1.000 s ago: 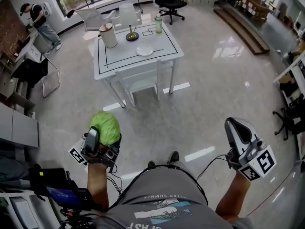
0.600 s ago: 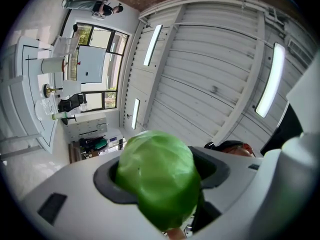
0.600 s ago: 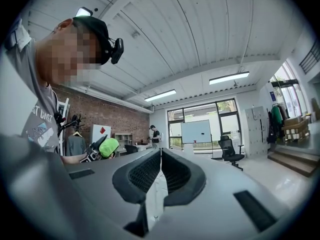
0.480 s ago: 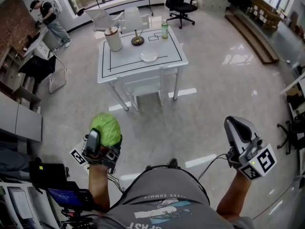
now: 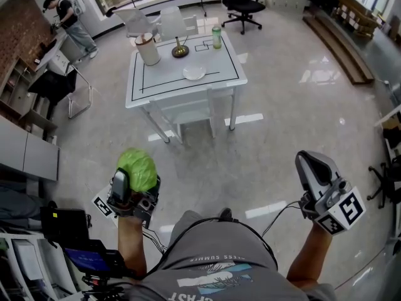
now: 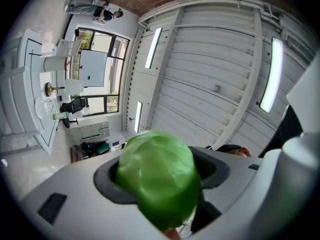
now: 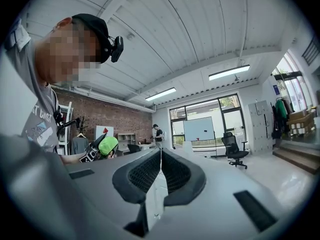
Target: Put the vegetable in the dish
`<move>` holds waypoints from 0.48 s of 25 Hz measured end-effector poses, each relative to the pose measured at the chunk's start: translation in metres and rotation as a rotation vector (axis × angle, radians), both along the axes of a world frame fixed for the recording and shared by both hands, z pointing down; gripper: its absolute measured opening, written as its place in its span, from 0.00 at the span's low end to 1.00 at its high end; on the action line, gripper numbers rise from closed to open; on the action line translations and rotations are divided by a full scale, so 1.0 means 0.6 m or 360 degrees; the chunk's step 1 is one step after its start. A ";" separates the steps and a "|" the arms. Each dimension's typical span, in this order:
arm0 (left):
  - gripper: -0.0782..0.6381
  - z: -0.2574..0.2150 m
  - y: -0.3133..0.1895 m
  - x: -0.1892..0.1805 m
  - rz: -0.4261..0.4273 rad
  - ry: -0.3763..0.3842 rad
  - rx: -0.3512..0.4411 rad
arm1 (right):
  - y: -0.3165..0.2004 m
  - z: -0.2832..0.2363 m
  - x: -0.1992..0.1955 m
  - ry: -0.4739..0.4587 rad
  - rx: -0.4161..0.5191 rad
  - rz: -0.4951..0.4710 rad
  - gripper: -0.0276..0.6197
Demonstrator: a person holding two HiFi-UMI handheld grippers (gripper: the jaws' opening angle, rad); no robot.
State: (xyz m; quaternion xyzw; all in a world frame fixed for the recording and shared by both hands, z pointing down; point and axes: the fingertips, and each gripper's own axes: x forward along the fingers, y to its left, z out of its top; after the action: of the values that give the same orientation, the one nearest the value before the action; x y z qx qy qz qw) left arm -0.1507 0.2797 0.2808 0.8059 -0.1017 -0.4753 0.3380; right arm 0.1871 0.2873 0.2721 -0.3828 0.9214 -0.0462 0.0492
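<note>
A round green cabbage [image 5: 138, 168] sits between the jaws of my left gripper [image 5: 134, 179], which is shut on it at the lower left of the head view. In the left gripper view the cabbage [image 6: 159, 178] fills the gap between the dark pads. A small white dish [image 5: 194, 73] rests on the white table [image 5: 225, 74], far ahead of both grippers. My right gripper [image 5: 311, 167] hangs at the lower right, shut and holding nothing; its pads [image 7: 150, 171] meet in the right gripper view.
The table also carries a white jug [image 5: 148, 48], a brass stand [image 5: 180, 49] and a green can [image 5: 217, 37]. A white chair [image 5: 188, 114] is tucked under its near side. Glossy floor lies between me and the table. A person [image 5: 70, 22] stands far left by shelves; an office chair [image 5: 243, 2] stands behind.
The table has shifted slightly lower and rightward in the head view, so I have come a little closer. Both grippers hold the same pose, the cabbage still gripped.
</note>
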 end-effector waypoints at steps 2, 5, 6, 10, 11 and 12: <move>0.54 0.001 0.000 0.008 0.0000 -0.0015 -0.0014 | -0.001 0.007 0.011 0.0005 -0.0016 0.0009 0.06; 0.54 0.002 -0.001 0.013 0.0006 -0.0030 -0.0026 | 0.001 0.013 0.017 0.0004 -0.0027 0.0014 0.05; 0.54 0.001 -0.004 0.012 0.0008 -0.0031 -0.0026 | -0.001 0.013 0.017 -0.0001 -0.0026 0.0020 0.06; 0.54 -0.003 -0.015 0.007 0.0025 -0.0044 -0.0014 | -0.004 0.010 0.006 -0.0028 -0.0022 0.0033 0.06; 0.54 -0.003 -0.016 0.006 0.0029 -0.0044 -0.0013 | -0.004 0.010 0.003 -0.0024 -0.0020 0.0031 0.06; 0.54 -0.004 -0.018 0.005 0.0033 -0.0042 -0.0015 | -0.003 0.009 0.001 -0.0021 -0.0017 0.0032 0.06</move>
State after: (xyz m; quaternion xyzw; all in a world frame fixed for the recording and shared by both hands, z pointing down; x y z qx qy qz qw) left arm -0.1479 0.2690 0.2786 0.8115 -0.0999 -0.4606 0.3454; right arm 0.1880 0.2855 0.2774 -0.3921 0.9168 -0.0532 0.0535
